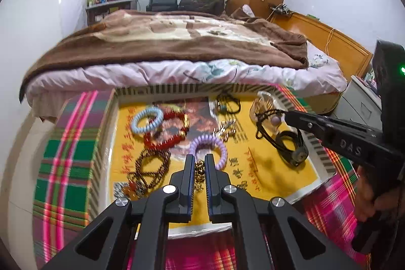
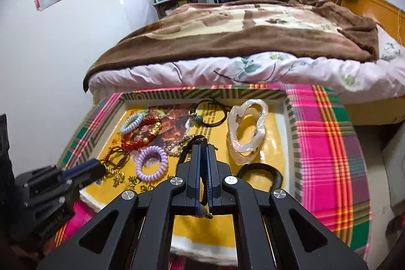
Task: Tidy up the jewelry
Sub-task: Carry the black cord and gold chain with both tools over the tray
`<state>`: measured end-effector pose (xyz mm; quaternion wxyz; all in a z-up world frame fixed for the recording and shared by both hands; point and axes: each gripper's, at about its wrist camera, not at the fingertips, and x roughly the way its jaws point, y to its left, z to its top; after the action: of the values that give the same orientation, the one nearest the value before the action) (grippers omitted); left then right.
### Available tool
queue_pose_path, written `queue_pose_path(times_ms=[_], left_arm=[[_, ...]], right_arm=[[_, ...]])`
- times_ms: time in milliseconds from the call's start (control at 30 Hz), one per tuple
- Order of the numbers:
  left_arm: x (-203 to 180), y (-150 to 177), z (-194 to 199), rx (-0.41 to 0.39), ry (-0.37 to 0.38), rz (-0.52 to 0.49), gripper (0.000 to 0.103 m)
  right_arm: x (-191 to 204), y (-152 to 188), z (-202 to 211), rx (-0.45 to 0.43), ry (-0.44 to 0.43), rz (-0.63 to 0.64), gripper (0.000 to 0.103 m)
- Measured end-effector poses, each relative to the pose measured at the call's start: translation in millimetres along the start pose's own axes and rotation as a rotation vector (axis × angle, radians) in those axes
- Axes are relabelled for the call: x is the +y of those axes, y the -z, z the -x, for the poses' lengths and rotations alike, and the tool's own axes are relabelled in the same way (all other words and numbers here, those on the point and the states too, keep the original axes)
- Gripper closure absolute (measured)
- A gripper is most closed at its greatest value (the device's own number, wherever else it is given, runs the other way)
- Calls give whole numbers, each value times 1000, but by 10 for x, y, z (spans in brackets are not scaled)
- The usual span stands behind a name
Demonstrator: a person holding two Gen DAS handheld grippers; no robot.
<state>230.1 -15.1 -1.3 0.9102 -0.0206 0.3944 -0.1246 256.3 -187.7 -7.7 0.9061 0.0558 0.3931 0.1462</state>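
Observation:
A shallow yellow-lined tray (image 1: 268, 156) (image 2: 278, 118) holds the jewelry. My left gripper (image 1: 199, 158) (image 2: 100, 163) is shut on a gold chain (image 1: 200, 173) (image 2: 114, 172), beside a purple coil bracelet (image 1: 220, 146) (image 2: 152, 163). My right gripper (image 2: 202, 143) (image 1: 287, 115) is shut on a black cord necklace (image 1: 265, 128) (image 2: 201, 189) with a pendant, held above the tray. Also in the tray are a blue coil bracelet (image 1: 146, 119) (image 2: 131, 123), a red bead bracelet (image 1: 172, 133) (image 2: 141, 133), brown beads (image 1: 149, 166) (image 2: 115, 156), a clear wavy bangle (image 2: 248, 128) and a black band (image 1: 291, 148) (image 2: 260, 171).
The tray rests on a pink and green plaid cloth (image 1: 68, 156) (image 2: 329, 143). A bed (image 1: 177, 49) (image 2: 253, 42) with a brown blanket lies just behind it. A black cord with a blue bead (image 2: 202, 118) (image 1: 227, 103) lies at the tray's back.

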Motion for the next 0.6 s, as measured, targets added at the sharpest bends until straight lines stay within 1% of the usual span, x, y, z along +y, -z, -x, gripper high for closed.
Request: queue_pose_path(times_ms=[67,300,600], left_arm=[[18,34,-57,10,-5,2,95],[63,110,-203,49,-8,1,95],[111,156,-328,82,-36,21,95]], right_arm=[[-5,13,-100,23,-2,-8,99],[0,38,-278,57,5,-10,99],[90,57,-439,94,51,51,99]])
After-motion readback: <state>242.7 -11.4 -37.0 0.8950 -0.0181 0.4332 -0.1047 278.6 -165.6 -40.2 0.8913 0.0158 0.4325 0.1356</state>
